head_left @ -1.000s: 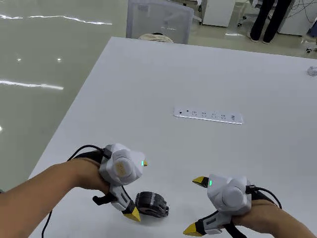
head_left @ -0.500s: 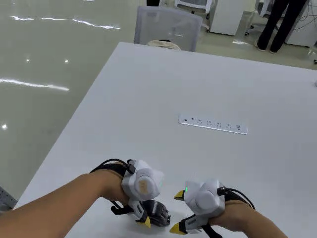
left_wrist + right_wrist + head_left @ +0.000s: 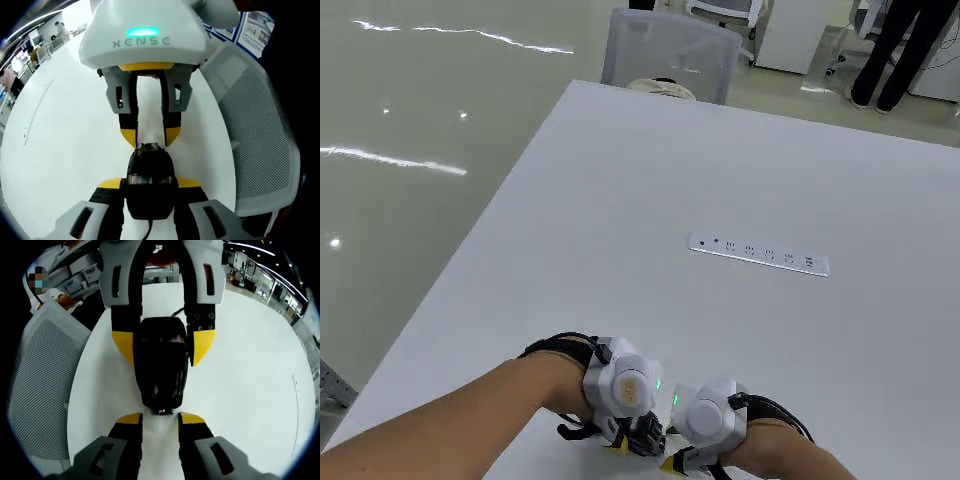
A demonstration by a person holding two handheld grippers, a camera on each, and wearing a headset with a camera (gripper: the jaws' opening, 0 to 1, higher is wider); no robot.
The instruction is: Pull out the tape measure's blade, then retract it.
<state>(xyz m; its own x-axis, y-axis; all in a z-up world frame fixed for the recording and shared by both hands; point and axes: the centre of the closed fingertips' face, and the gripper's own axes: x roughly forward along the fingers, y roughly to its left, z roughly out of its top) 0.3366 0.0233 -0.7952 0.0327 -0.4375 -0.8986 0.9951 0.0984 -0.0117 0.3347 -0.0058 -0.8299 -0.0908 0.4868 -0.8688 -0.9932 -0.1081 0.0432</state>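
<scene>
A black tape measure (image 3: 648, 436) lies near the front edge of the white table (image 3: 650, 180). My left gripper (image 3: 151, 183) is shut on the tape measure (image 3: 150, 175), its yellow fingertips (image 3: 112, 183) pressed to the case sides. My right gripper (image 3: 151, 137) faces it head-on from the other side. In the right gripper view, my right gripper (image 3: 161, 419) has its jaws narrowed around the blade's end tab (image 3: 161, 411), with a thin gap on each side. The left gripper (image 3: 162, 347) holds the tape measure (image 3: 161, 365) there. The blade is fully inside the case.
A white power strip (image 3: 758, 256) lies mid-table. One grey mesh chair (image 3: 670, 50) stands at the table's far end, another grey mesh chair (image 3: 260, 125) close beside the grippers. A person (image 3: 895, 45) stands at the far right. The table's left edge (image 3: 470, 250) is near.
Both grippers have come together: the left gripper has closed on the tape measure, and the right gripper has moved left to the blade's tab with its jaws narrowed. The camera has shifted.
</scene>
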